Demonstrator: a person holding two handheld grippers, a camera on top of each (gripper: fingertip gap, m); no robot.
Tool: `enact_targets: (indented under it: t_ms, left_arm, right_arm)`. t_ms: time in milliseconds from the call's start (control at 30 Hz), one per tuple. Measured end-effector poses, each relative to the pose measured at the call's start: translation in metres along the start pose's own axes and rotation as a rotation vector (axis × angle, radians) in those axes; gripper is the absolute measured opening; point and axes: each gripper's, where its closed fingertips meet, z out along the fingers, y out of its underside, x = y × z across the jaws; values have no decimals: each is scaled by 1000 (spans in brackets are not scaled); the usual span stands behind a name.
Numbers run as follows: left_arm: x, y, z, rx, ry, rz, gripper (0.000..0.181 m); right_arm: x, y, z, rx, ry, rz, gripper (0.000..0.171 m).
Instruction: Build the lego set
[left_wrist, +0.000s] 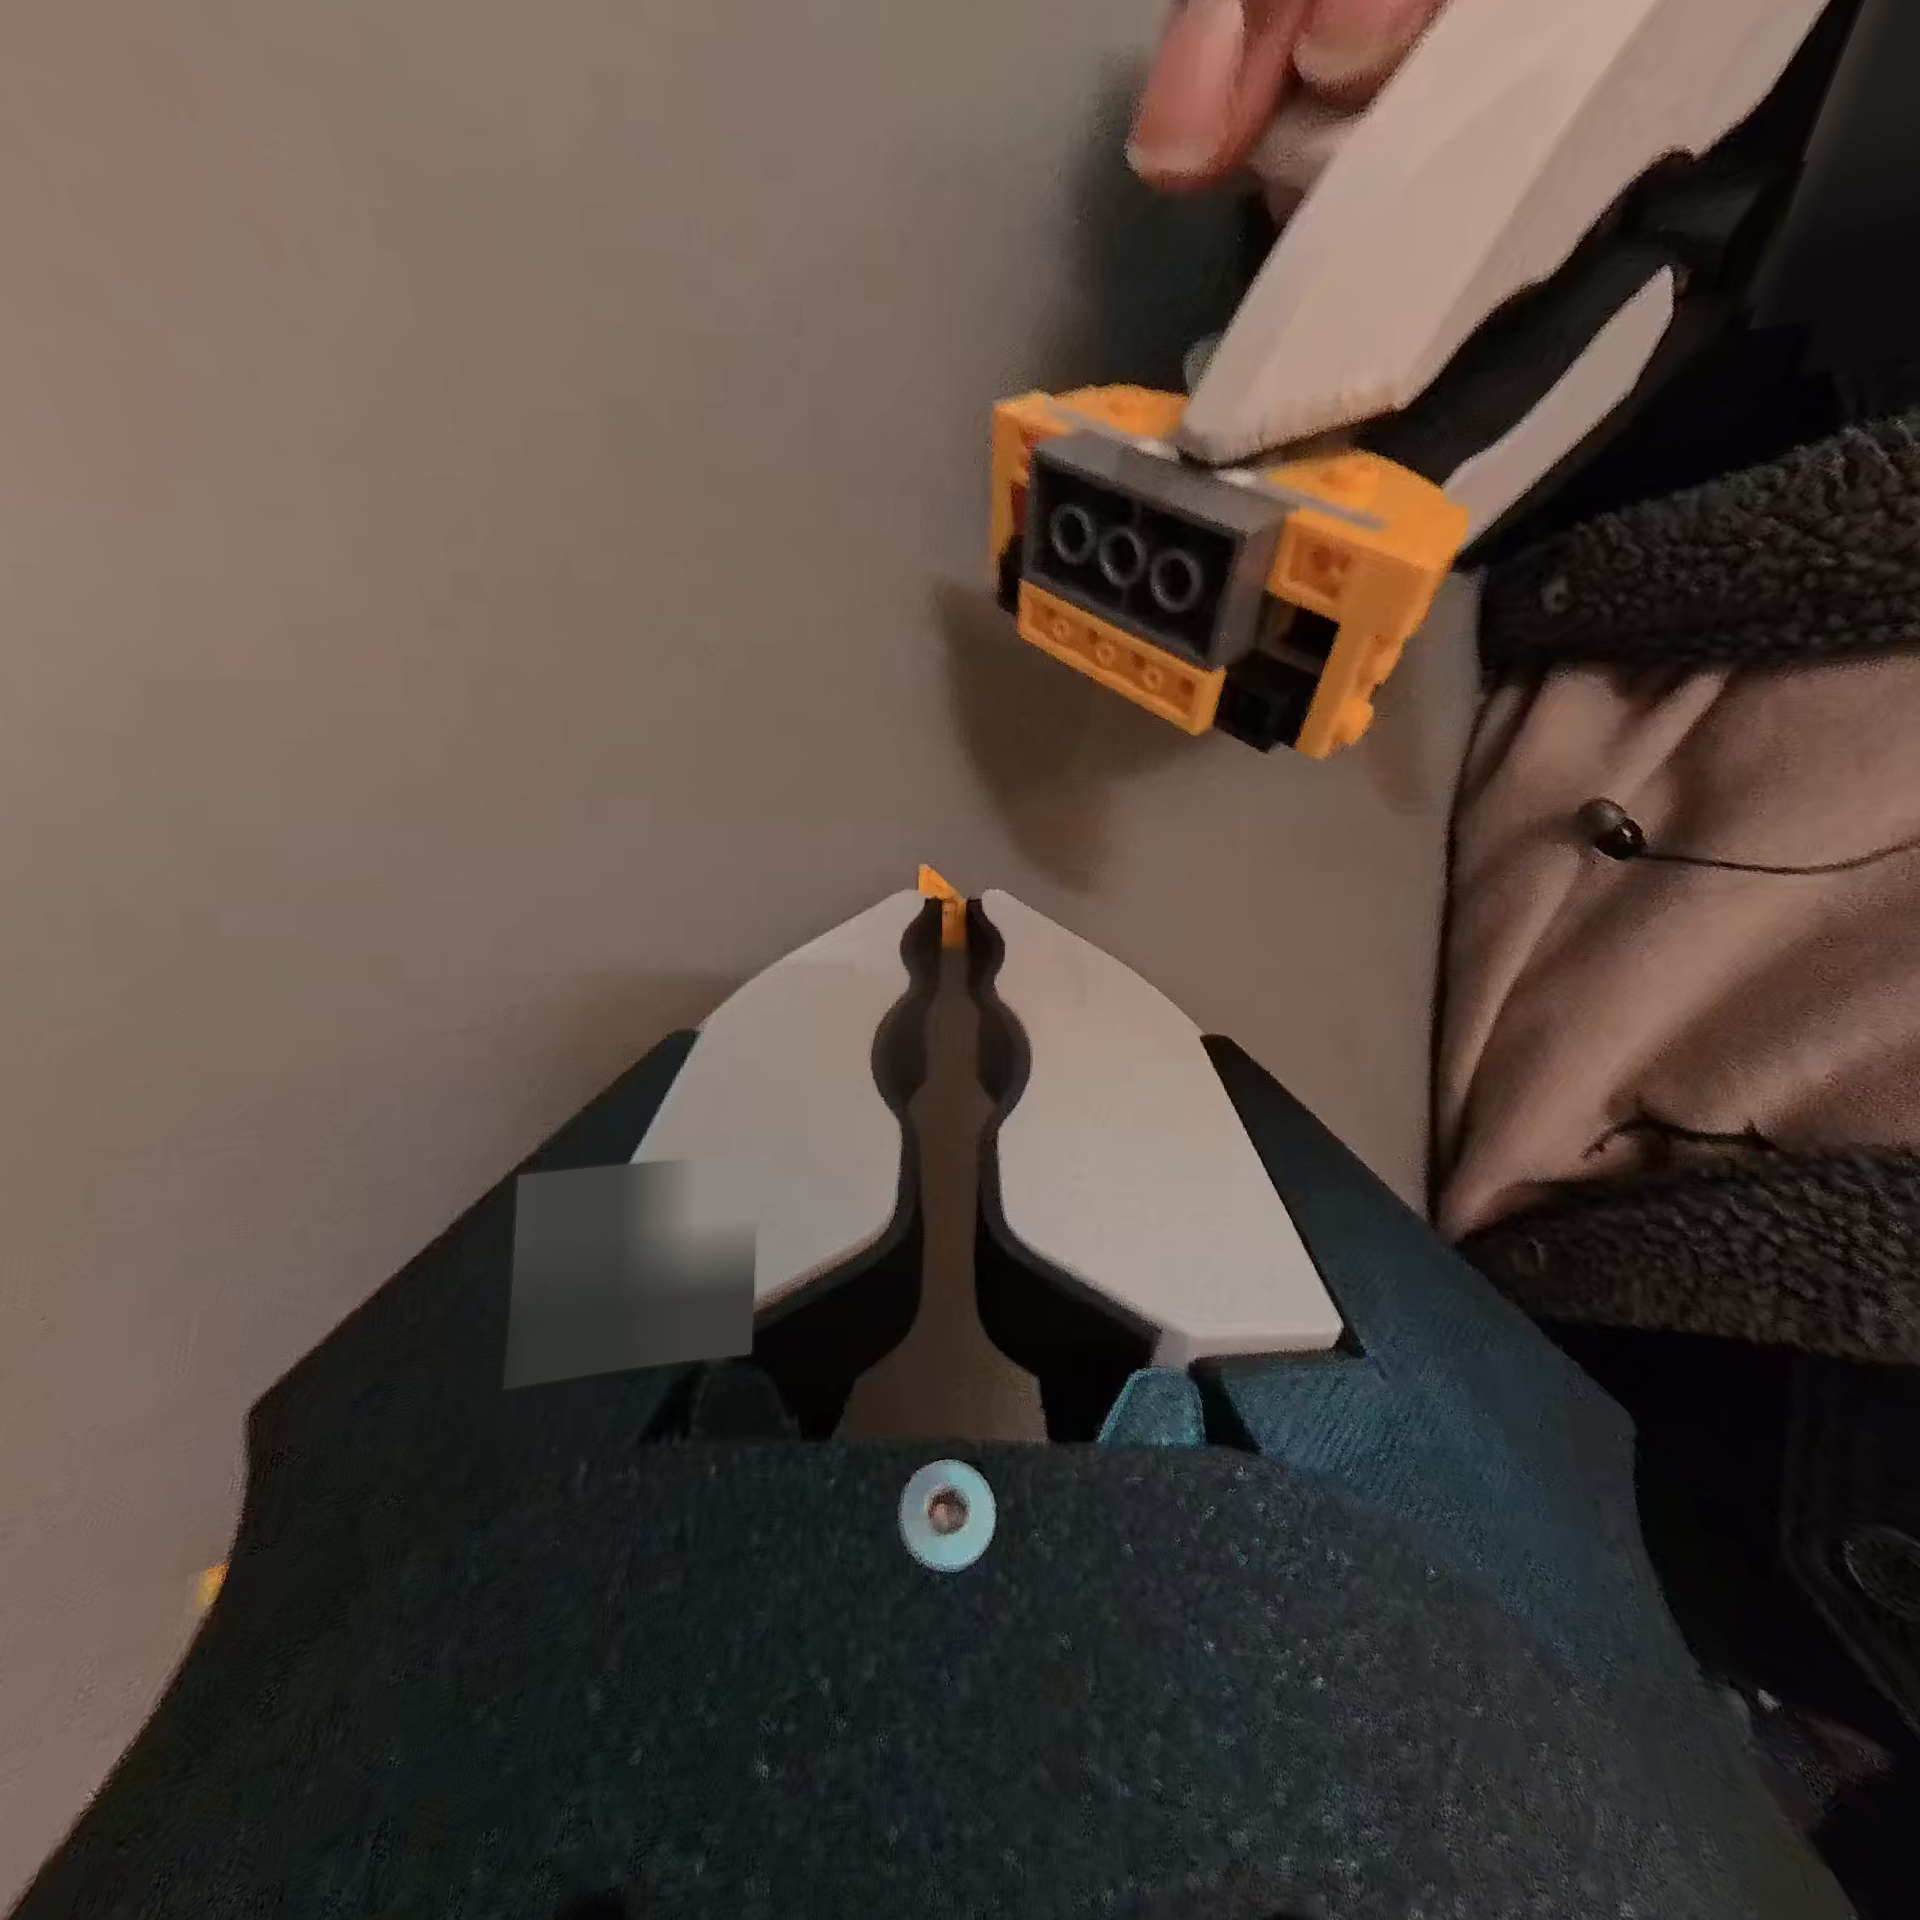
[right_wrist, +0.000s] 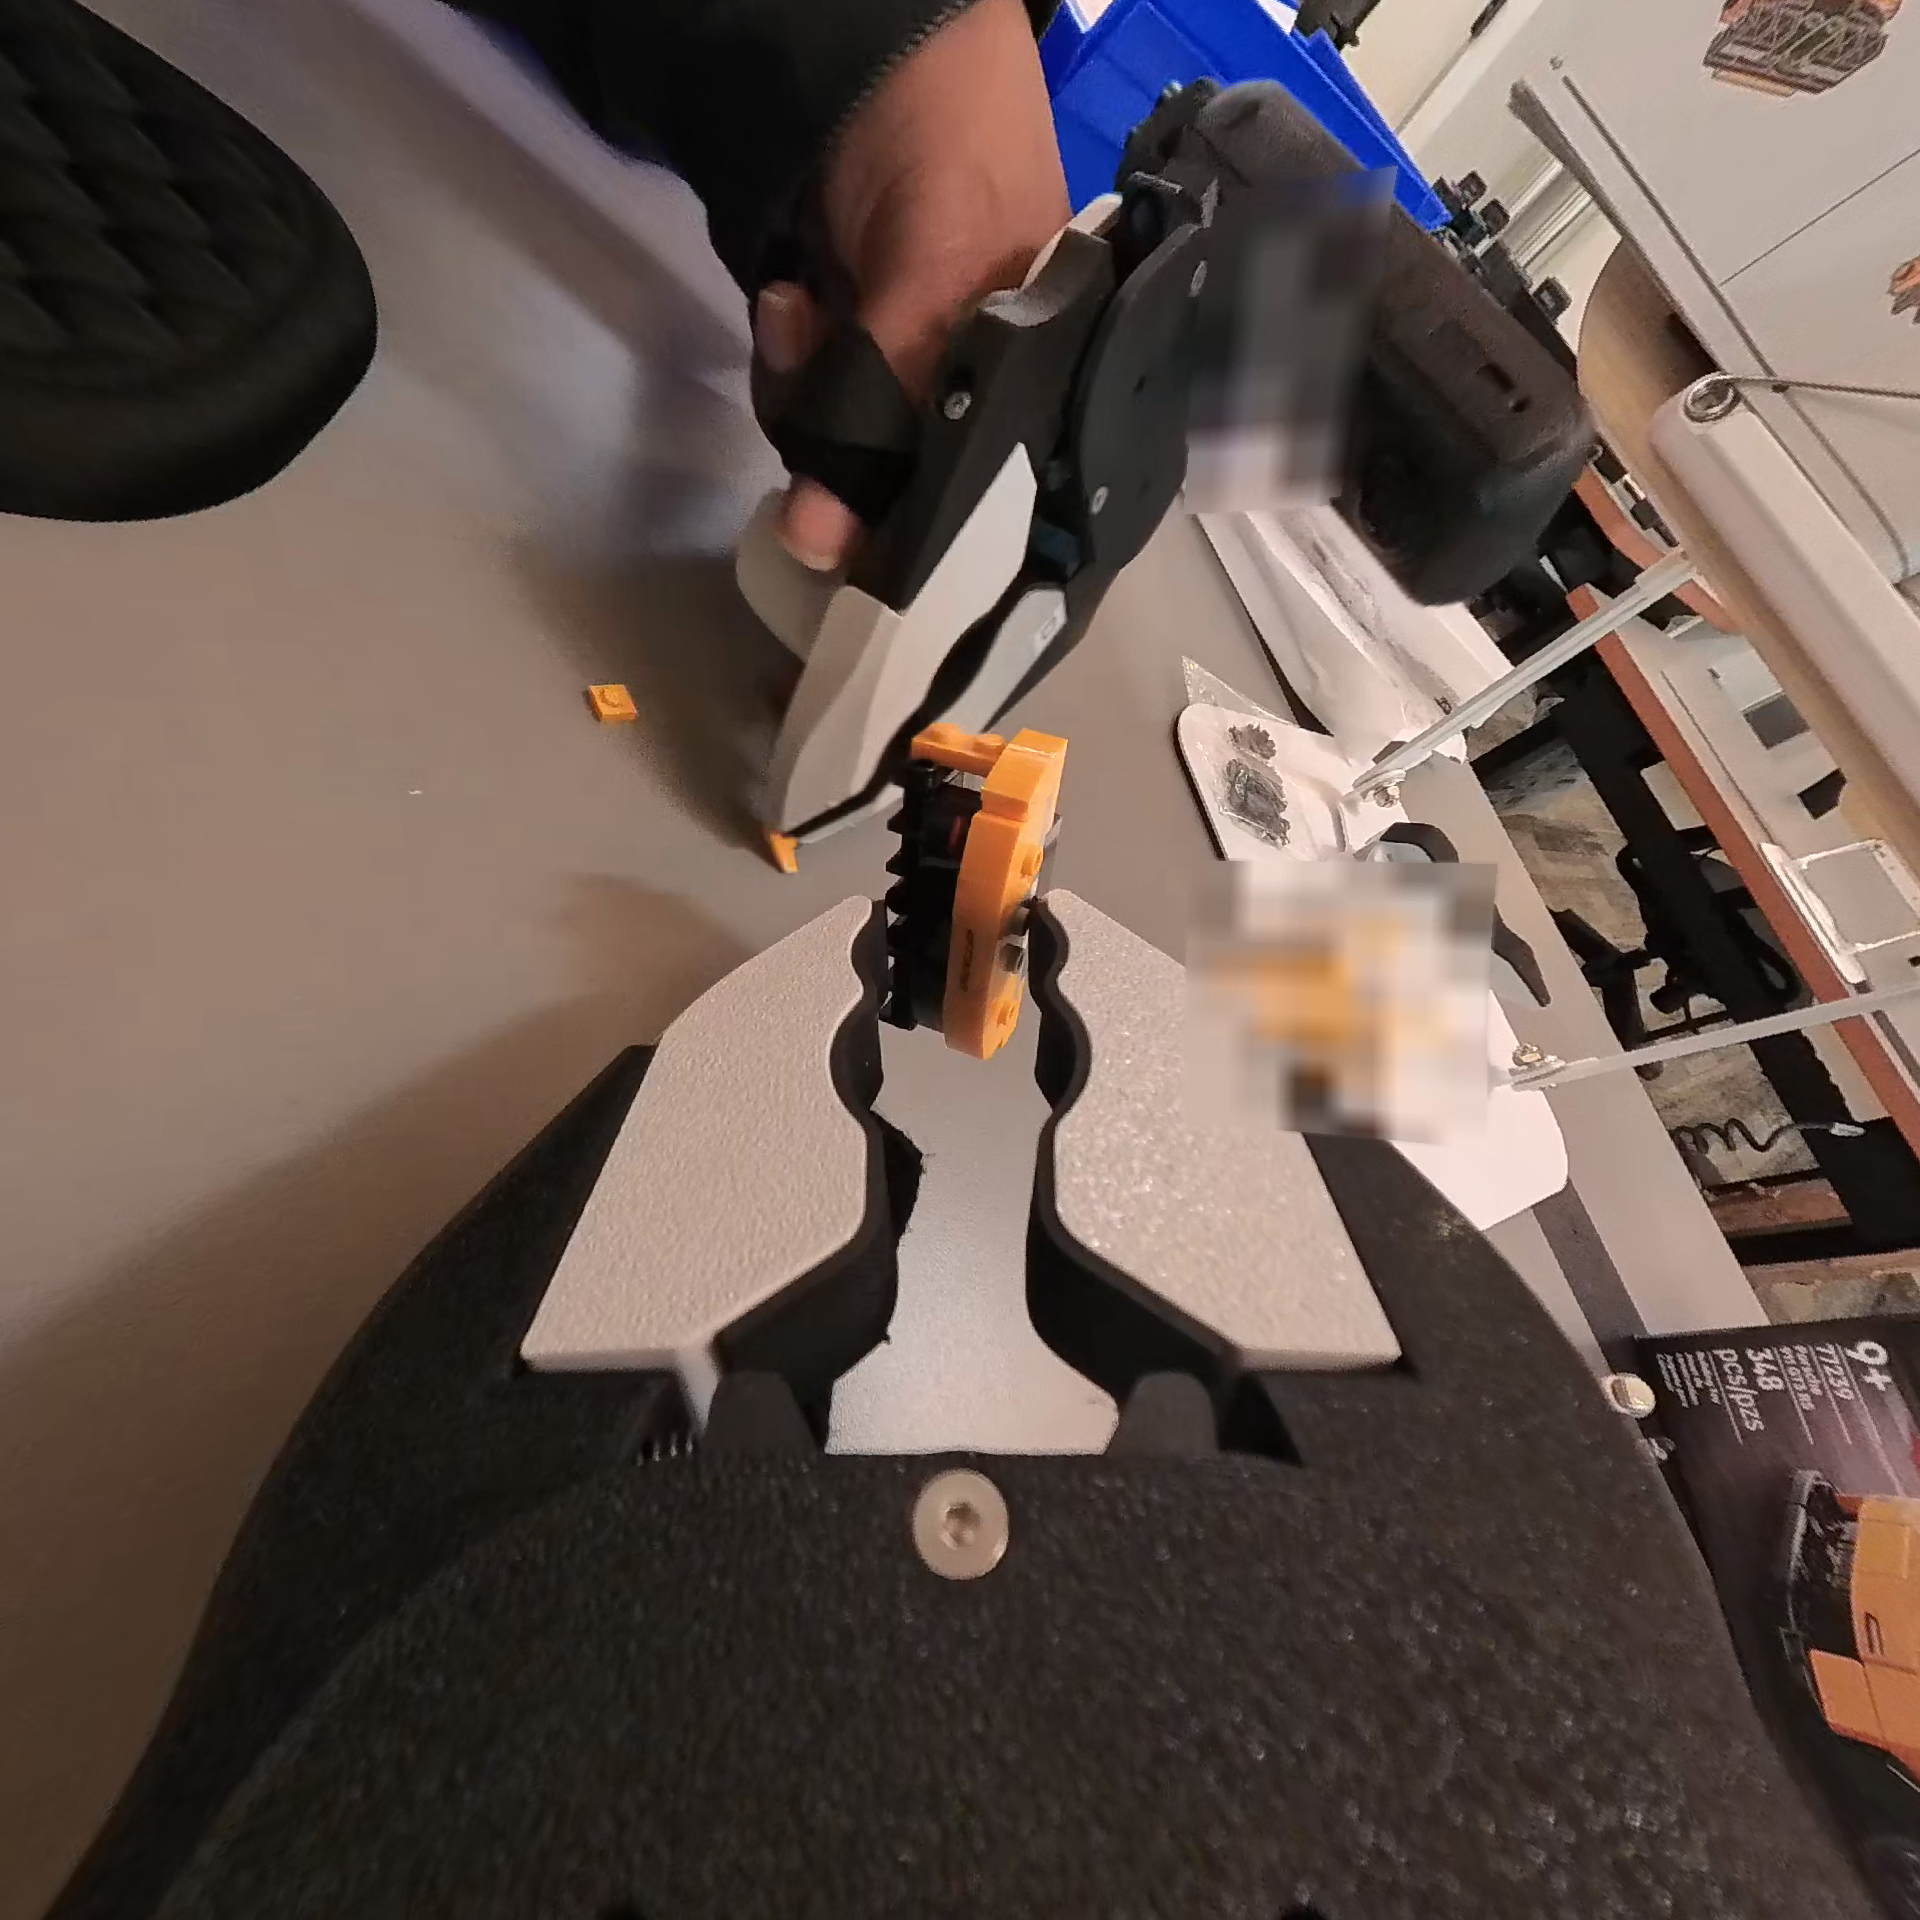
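Observation:
My left gripper (left_wrist: 954, 902) is shut on a small orange lego piece (left_wrist: 943, 902) pinched at its fingertips, low over the grey table. In the right wrist view the same gripper (right_wrist: 792, 844) shows ahead with the orange piece (right_wrist: 781, 850) at its tip. My right gripper (right_wrist: 961, 914) is shut on an orange, black and grey lego assembly (right_wrist: 982, 914), held above the table. In the left wrist view that assembly (left_wrist: 1205, 582) hangs at the upper right with its underside facing me, held by the right gripper (left_wrist: 1351, 436).
A loose orange plate (right_wrist: 611, 703) lies on the grey table (right_wrist: 312, 831). A white sheet with small dark parts (right_wrist: 1257, 790), the instruction booklet and the black set box (right_wrist: 1787, 1558) sit to the right. A person's jacket (left_wrist: 1683, 935) lies along the right side. A black chair (right_wrist: 156, 260) is far left.

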Motion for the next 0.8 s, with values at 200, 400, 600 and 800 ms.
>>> enact_targets:
  t_ms: [200, 400, 600, 800]
  left_arm:
    - [-14, -14, -12, 113, -127, 21, 10]
    - [-12, -20, -18, 183, -201, 90, 14]
    - [-5, -18, -18, 179, -239, 151, 19]
    - [-5, -16, -16, 171, -302, 222, 25]
  right_arm:
    - [0, 0, 1, -1, 0, 0, 26]
    - [-1, 0, 1, -3, -2, 0, 26]
    - [-1, 0, 1, -3, -1, -1, 26]
    - [-1, 1, 2, -5, -1, -4, 26]
